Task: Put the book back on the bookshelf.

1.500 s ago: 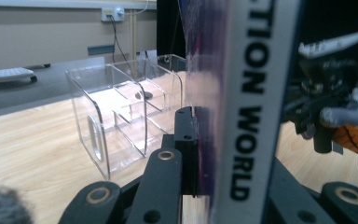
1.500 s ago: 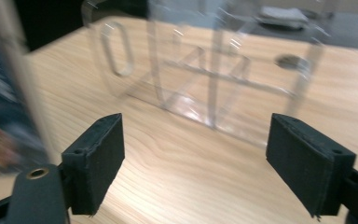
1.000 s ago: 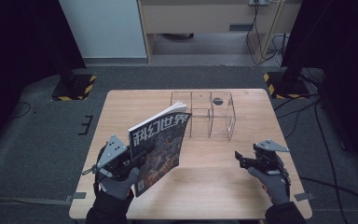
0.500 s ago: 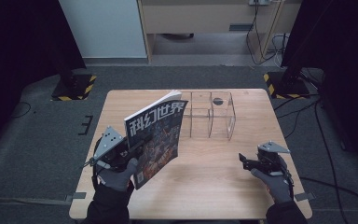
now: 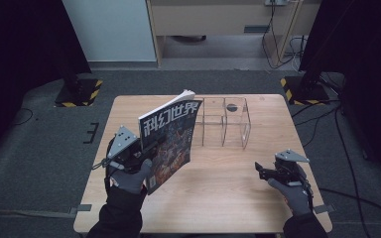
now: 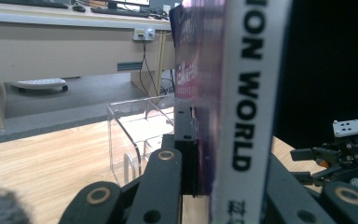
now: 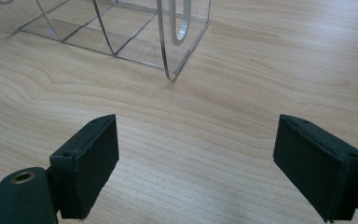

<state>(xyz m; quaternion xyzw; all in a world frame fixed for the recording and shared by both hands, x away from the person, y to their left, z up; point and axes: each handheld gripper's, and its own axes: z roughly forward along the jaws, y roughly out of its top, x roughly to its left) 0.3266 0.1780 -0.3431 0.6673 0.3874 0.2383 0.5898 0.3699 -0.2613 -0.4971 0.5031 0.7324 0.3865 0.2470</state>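
Grey carpet surrounds the wooden tabletop. Black curtains hang at both sides; a beige desk and cables stand behind.

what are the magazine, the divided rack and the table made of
Magazine: glossy printed paper, judging by its sheen and bending cover.
Divided rack: clear, smooth plastic, probably acrylic; the table shows through its walls.
Table: pale wood or wood-look laminate, matte, with visible grain.

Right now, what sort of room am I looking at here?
Probably a lab or studio set up for recording. A lone wooden table stands on grey carpet between dark curtains, stands with hazard-striped bases flank it, and a desk with trailing cables sits behind.
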